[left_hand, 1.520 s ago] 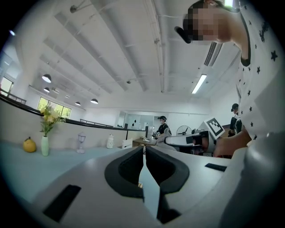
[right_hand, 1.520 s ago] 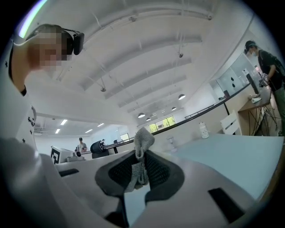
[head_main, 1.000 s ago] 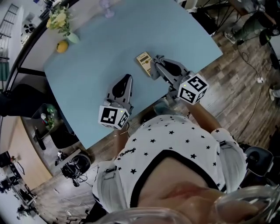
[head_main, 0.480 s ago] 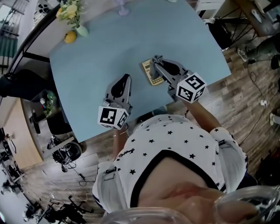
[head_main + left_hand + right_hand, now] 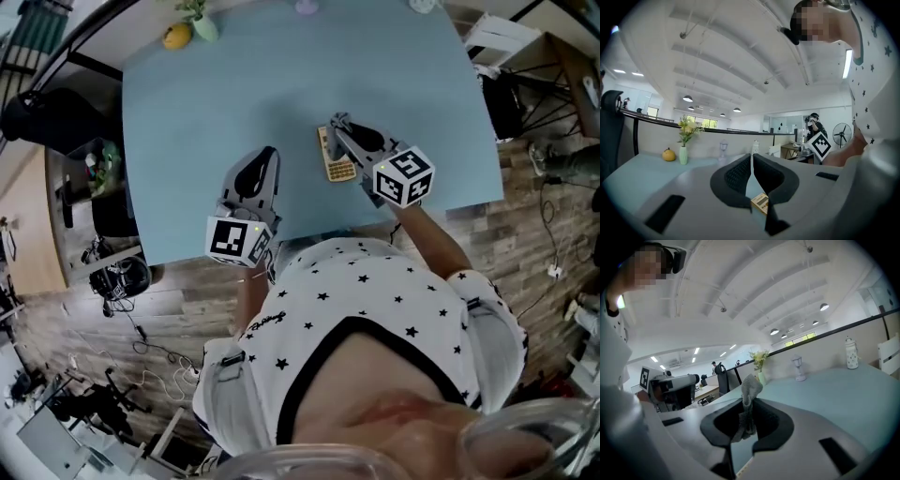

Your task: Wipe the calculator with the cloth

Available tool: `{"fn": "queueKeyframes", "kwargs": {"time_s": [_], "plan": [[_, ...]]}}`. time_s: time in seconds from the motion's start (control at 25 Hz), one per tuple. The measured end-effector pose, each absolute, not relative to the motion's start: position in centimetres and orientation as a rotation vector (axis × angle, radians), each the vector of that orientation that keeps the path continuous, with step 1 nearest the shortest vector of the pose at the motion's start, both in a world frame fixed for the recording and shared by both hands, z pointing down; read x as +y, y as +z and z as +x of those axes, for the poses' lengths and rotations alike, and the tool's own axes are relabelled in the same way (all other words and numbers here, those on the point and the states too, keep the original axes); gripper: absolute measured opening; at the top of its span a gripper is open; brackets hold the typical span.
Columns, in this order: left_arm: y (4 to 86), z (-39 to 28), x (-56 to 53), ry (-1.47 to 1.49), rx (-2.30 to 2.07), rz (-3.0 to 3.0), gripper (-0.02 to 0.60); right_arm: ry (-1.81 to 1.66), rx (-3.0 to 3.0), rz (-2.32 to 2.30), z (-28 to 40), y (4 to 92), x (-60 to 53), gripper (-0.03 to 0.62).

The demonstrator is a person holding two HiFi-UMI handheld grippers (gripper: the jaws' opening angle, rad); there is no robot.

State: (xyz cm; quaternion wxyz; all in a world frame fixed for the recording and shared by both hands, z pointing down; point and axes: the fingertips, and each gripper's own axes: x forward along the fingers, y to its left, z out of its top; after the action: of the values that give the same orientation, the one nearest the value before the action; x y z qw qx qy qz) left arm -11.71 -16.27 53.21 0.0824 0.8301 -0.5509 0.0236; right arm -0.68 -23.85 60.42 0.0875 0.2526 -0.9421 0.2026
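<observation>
Two risks stand out, both judged from how things lie. The calculator point(image 5: 334, 159) sits loose on the blue table point(image 5: 216, 103), near its near-right edge, and nothing pins it down; a firm stroke could well push it along the smooth top or off that edge, since the left gripper point(image 5: 267, 153) hovers well to the left of it and touches nothing. The second risk lies in the hold on the cloth point(image 5: 751, 386); only a narrow grey twist is pinched, with a small tuft poking out past the tips, so the hard fingers rather than the fabric might rub the keys, or the cloth might slip out under drag.

The right gripper point(image 5: 335, 122) hangs over the calculator's right side, its tips reaching about to the far end; whether the cloth meets the calculator cannot be told from above. In the right gripper view its fingers point(image 5: 776, 423) are closed tight on the cloth — no gap shows beside the fabric.

The left gripper's fingers point(image 5: 736, 176) are pressed together at the tips with nothing between them; through the opening below the tips the left gripper view shows only table and a corner of the calculator — beyond the jaws, not in them.
</observation>
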Motion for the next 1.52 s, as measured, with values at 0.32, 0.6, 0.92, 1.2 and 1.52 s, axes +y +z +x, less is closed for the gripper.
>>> {"fn": "queueKeyframes", "kwargs": {"time_s": [0.32,0.6,0.92,1.2,1.52], "plan": [[53.9,-13.0,-15.6,0.101,-1.771,2.39,0.04,0.596,-2.698,0.628,-2.3,65.2,-25.0,0.054],[54.3,-15.2,-15.0,0.101,-1.816,2.325,0.04,0.608,-2.606,0.588,-4.1,68.5,-25.2,0.054],[53.9,-17.5,-16.0,0.117,-1.779,2.353,0.04,0.612,-2.507,0.647,-4.9,71.1,-25.5,0.054],[54.2,-17.8,-17.7,0.14,-1.67,2.412,0.04,0.604,-2.423,0.664,-6.1,73.8,-25.1,0.054],[53.8,-16.6,-18.5,0.15,-1.614,2.458,0.04,0.57,-2.383,0.672,-5.3,74.9,-25.3,0.054]]}}
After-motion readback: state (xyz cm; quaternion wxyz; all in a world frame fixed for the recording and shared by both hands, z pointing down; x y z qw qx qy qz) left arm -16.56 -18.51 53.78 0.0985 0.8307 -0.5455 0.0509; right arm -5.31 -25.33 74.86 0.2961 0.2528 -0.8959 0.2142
